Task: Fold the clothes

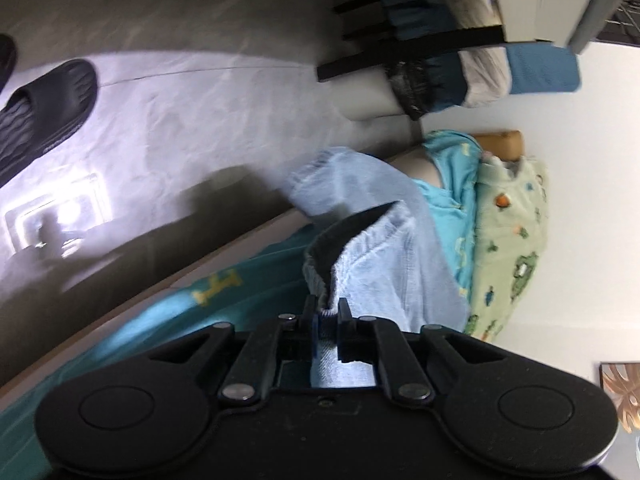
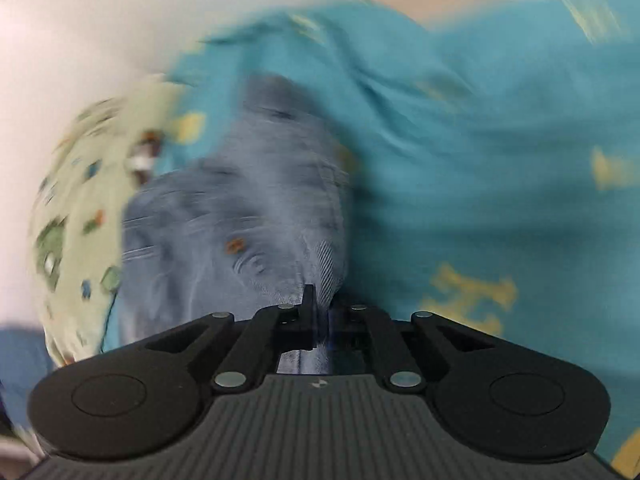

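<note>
A pair of light blue denim shorts (image 1: 372, 232) hangs lifted over a bed with a teal sheet (image 1: 120, 320). My left gripper (image 1: 326, 312) is shut on the elastic waistband of the shorts. In the right wrist view the shorts (image 2: 240, 216) look blurred by motion, and my right gripper (image 2: 320, 308) is shut on another part of their edge. The teal sheet with yellow prints (image 2: 480, 160) fills the background there.
A green patterned pillow (image 1: 512, 224) lies at the head of the bed by a white wall; it also shows in the right wrist view (image 2: 80, 216). A black slipper (image 1: 44, 120) lies on the grey floor beside the bed. A black rack with blue items (image 1: 412, 32) stands beyond.
</note>
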Demonstrator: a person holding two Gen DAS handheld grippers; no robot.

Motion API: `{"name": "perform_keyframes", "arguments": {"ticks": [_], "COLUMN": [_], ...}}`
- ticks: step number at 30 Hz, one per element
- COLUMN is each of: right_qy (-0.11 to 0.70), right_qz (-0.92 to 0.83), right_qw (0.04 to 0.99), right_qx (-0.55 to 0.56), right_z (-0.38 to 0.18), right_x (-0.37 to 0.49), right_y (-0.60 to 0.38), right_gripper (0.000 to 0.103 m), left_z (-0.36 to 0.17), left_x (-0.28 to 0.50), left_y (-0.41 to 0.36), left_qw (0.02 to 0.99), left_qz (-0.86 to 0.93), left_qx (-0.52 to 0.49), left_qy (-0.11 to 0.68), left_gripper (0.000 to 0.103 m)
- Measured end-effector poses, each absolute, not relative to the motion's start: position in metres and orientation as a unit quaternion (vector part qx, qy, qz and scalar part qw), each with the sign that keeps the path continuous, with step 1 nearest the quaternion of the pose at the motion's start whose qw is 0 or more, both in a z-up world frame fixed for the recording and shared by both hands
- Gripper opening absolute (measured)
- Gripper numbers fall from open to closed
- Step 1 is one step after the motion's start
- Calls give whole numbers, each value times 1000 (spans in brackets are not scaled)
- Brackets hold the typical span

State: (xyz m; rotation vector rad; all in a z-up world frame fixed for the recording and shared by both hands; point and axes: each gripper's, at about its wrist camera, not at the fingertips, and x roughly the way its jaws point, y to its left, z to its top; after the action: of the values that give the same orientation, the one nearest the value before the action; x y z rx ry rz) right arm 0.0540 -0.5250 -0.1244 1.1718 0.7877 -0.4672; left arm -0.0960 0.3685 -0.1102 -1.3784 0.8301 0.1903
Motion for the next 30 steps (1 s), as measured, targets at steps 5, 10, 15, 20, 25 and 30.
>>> {"name": "perform_keyframes", "arguments": {"ticks": [5,10,15,20,25,30], "right_qy": [360,341,313,300,289,282], "right_qz": [-219,-232,-232,-228,-239,-231], "right_qw": [734,763,816,843,850,863], "right_qx": [532,497,427,384,371,349], "right_z": [-123,-107,-93,-91,-96,-102], "right_x": [53,52,67,86,97,112], "right_y": [-526,-523,-519,-516,-516,-521], "right_gripper": [12,51,58,63,65,70], "left_z": [-99,-57,-9,22,33,20], "left_x": [-92,-93,-76,-41,5,45], "left_y": [363,349,308,237,146,67], "left_qw": [710,774,839,881,907,916], "left_qz": [83,96,88,50,-5,-47], "left_qx": [-589,-499,-387,-293,-207,-151], "left_qy": [377,377,371,369,366,368], "left_gripper": [25,56,65,65,65,65]}}
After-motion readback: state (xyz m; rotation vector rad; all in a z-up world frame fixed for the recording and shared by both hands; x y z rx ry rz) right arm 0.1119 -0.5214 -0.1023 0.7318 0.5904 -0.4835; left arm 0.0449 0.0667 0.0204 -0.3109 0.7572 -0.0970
